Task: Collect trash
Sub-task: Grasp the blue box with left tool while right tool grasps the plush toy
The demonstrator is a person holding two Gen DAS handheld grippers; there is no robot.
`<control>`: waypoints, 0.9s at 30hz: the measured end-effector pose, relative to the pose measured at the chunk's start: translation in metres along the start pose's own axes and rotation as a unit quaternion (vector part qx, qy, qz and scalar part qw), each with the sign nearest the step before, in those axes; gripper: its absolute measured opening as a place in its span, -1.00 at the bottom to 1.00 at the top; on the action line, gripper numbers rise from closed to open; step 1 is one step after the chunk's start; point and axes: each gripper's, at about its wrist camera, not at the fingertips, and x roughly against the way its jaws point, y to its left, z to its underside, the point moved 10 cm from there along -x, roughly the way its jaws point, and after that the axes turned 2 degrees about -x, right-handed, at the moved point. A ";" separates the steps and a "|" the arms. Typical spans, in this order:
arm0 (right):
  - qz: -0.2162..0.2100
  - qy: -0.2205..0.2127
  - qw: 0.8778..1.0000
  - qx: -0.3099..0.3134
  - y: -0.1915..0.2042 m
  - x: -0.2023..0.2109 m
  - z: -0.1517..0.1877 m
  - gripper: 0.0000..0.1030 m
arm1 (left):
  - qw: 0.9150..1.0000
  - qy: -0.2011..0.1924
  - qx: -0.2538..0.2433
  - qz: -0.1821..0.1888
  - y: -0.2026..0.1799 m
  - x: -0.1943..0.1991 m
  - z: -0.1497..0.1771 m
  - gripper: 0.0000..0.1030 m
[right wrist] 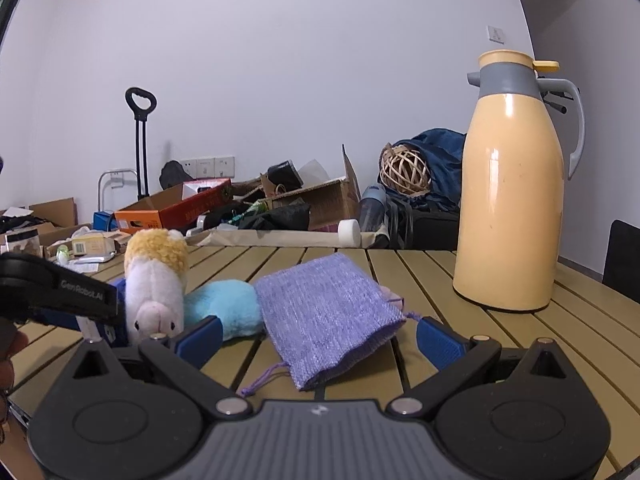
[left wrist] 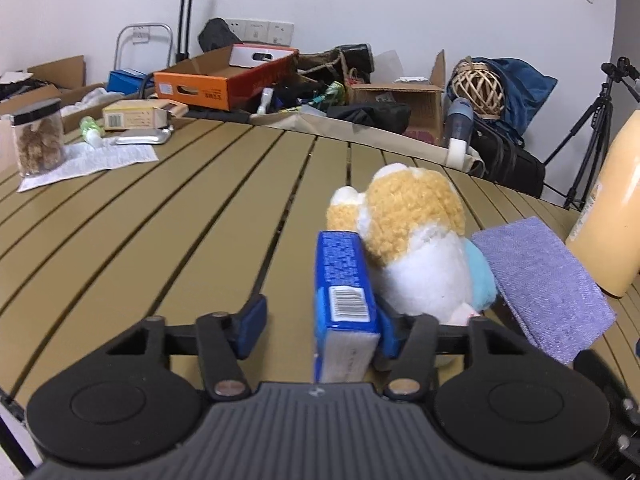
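Note:
A small blue carton (left wrist: 346, 300) with a barcode stands between the fingers of my left gripper (left wrist: 320, 320). It leans against the right pad (left wrist: 388, 332); the left pad (left wrist: 252, 320) is well clear of it, so the gripper is open. A plush alpaca (left wrist: 416, 248) lies just behind the carton. My right gripper (right wrist: 318, 336) is open around a purple knitted pouch (right wrist: 332, 320) without touching it. The alpaca (right wrist: 156, 280) and the left gripper's body (right wrist: 60, 296) show at the left of the right wrist view.
A yellow thermos jug (right wrist: 512, 208) stands at the right on the slatted table (left wrist: 160, 220). At the far left lie a jar of snacks (left wrist: 38, 140), paper, a foil tray (left wrist: 140, 136) and a small box (left wrist: 136, 116). Boxes and bags crowd the floor beyond.

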 end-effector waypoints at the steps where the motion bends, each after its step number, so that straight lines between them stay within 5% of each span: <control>1: -0.001 0.002 1.000 0.000 0.001 0.000 0.001 1.00 | 1.000 0.001 -0.002 0.005 -0.002 -0.002 0.000 -0.18; 4: -0.004 0.003 1.000 -0.002 0.002 0.001 0.002 1.00 | 1.000 0.002 -0.007 0.015 -0.007 -0.006 0.001 -0.52; 16: -0.022 0.001 0.999 -0.027 0.023 -0.001 -0.003 1.00 | 0.999 -0.040 -0.015 -0.011 0.015 0.021 -0.012 -0.54; 27: -0.083 0.013 0.996 -0.007 0.087 -0.006 -0.011 1.00 | 0.997 -0.055 0.013 -0.046 0.075 0.038 -0.025 -0.54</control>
